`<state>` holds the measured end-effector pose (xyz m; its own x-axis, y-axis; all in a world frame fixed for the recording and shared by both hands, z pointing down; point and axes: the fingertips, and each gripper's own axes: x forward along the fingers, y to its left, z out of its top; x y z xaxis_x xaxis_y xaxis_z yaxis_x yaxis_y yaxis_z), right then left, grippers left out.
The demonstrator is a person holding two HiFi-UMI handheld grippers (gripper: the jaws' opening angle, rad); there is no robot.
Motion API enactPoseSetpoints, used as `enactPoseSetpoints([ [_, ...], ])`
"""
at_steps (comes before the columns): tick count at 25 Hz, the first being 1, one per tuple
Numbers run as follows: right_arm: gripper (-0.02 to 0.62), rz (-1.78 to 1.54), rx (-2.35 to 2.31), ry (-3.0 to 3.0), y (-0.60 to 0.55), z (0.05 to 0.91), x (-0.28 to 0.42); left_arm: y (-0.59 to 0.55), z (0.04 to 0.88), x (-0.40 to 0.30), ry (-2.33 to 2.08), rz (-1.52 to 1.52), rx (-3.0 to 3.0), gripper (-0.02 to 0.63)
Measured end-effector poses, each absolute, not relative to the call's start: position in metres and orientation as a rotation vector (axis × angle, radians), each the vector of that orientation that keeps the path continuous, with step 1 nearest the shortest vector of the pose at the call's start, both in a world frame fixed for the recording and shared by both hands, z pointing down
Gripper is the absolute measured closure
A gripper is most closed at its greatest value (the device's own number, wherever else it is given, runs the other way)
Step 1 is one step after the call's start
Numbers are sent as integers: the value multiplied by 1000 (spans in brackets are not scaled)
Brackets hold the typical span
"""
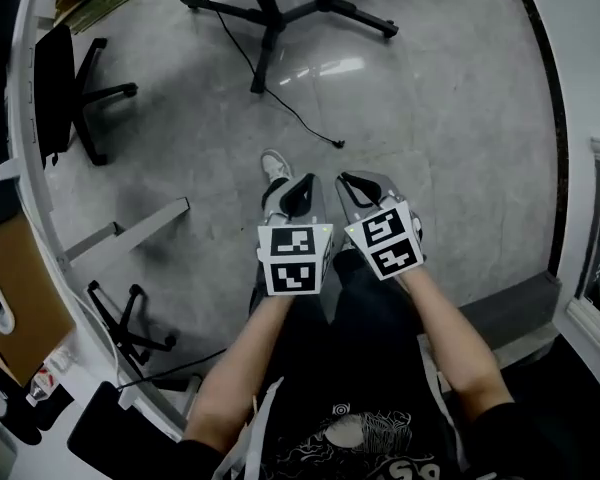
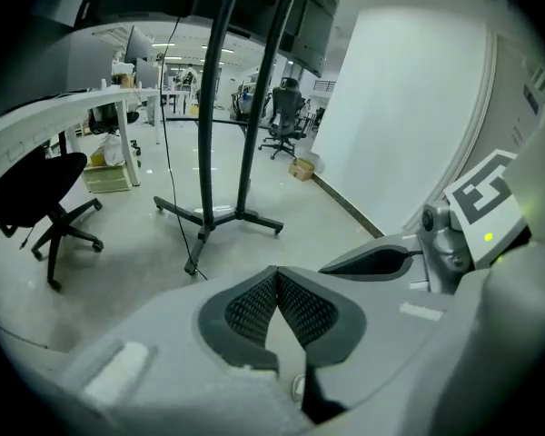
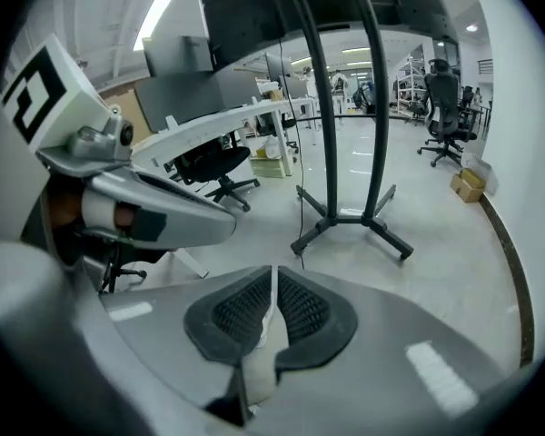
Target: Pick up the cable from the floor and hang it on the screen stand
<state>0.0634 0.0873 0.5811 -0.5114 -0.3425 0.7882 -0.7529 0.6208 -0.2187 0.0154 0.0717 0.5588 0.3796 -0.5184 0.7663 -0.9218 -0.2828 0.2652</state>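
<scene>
Left gripper: jaws pressed together, empty.
Right gripper: jaws a slit apart, nothing between.
Cable: on floor, beside screen stand base.

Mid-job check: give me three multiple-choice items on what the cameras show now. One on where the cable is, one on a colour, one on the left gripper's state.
1. Where is the loose end of the cable?
A. On the floor, in front of the legs of the screen stand.
B. Draped over the office chair.
C. Between a gripper's jaws.

2. What colour is the cable?
A. White.
B. Black.
C. Orange.

3. How does the left gripper stand?
A. Wide open.
B. Clamped on the cable.
C. Shut, with nothing between its jaws.

Answers:
1 A: the head view shows the end lying on bare floor near the legs.
2 B: it runs as a thin black line over grey floor.
3 C: in its own view the jaws meet at the tips and hold nothing.
</scene>
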Motion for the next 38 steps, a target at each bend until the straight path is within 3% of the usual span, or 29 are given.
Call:
enactPoseSetpoints([
  [18,529,665,736,-1855,49,850,47,3,761,-47,-1107,784,1923,607],
  [31,502,584,524,-1742,59,1049,72,-51,887,-52,-1108,791,1923,607],
  [38,480,566,430,-1735,68,1114,74,-79,924,-50,-1055,849,2006,606],
])
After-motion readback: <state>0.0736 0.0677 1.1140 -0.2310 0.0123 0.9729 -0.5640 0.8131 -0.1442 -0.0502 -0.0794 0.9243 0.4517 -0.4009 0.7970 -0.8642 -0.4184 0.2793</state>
